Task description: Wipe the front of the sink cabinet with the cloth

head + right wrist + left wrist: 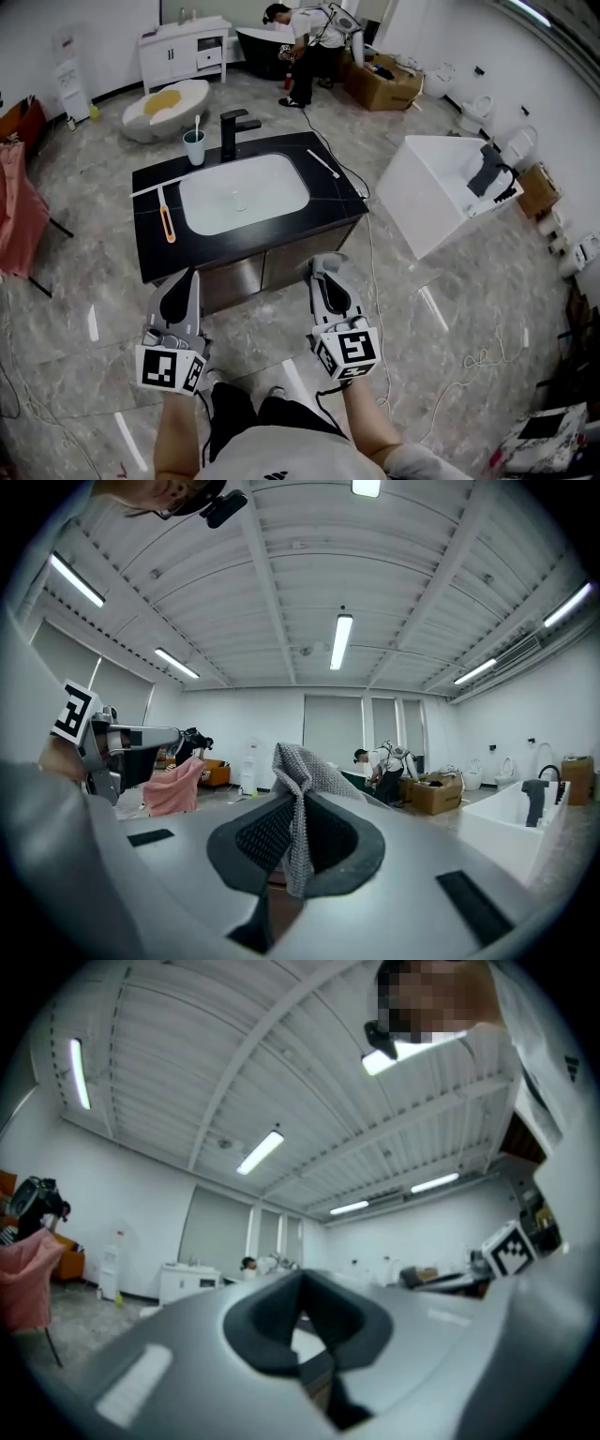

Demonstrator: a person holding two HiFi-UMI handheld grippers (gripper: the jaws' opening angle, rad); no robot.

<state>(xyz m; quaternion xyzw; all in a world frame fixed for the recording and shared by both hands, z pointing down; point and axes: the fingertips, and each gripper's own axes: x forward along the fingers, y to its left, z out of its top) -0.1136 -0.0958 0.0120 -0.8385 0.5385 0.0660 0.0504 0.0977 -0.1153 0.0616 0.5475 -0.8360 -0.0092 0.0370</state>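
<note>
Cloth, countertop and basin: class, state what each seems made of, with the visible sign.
Cloth: grey knitted or woven fabric, matte; a fine mesh texture shows.
Countertop: black, likely polished stone; pale veins, slight sheen.
Basin: white, glossy, probably ceramic.

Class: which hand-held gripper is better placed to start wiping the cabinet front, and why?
Likely right: the right hand-held gripper is shut on the cloth and sits near the cabinet front; the left hand-held gripper is shut, empty.

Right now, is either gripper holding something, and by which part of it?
The right gripper pinches the grey cloth by a bunched fold, and part of the cloth stands out past the jaws. The left gripper is shut on nothing.
</note>
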